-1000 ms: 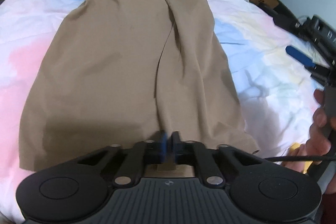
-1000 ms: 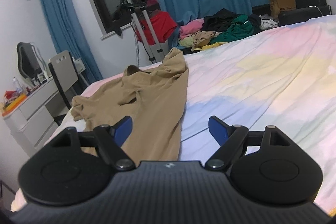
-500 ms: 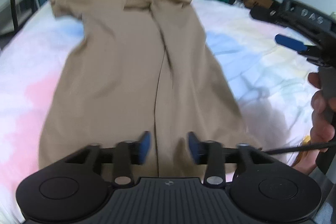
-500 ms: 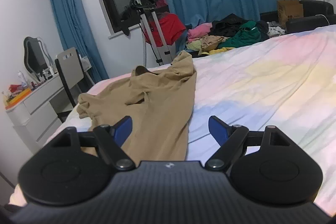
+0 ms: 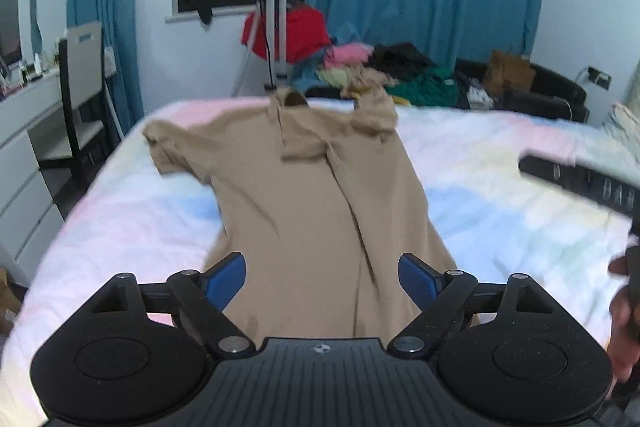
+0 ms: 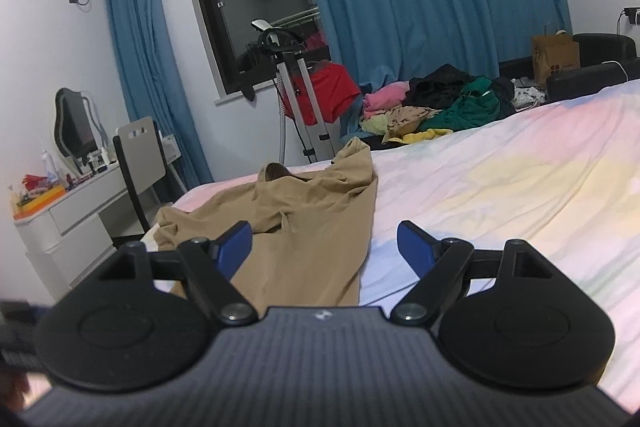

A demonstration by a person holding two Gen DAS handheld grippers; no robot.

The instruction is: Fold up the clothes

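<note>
A tan short-sleeved shirt (image 5: 312,203) lies lengthwise on the pastel bedsheet (image 5: 500,195), its right side folded over toward the middle and its left sleeve spread out. My left gripper (image 5: 322,277) is open and empty, raised above the shirt's near hem. My right gripper (image 6: 324,247) is open and empty, held above the bed to the right of the shirt (image 6: 304,227). Part of the right gripper shows at the right edge of the left wrist view (image 5: 592,187).
A pile of unfolded clothes (image 6: 436,107) lies beyond the far end of the bed. A garment steamer stand (image 5: 272,39) with a red item stands by the window. A white desk (image 6: 76,211) and chair (image 6: 140,163) are on the left.
My left gripper opened, let go of the shirt's hem, and lifted up and back. The right gripper stayed open and rose slightly.
</note>
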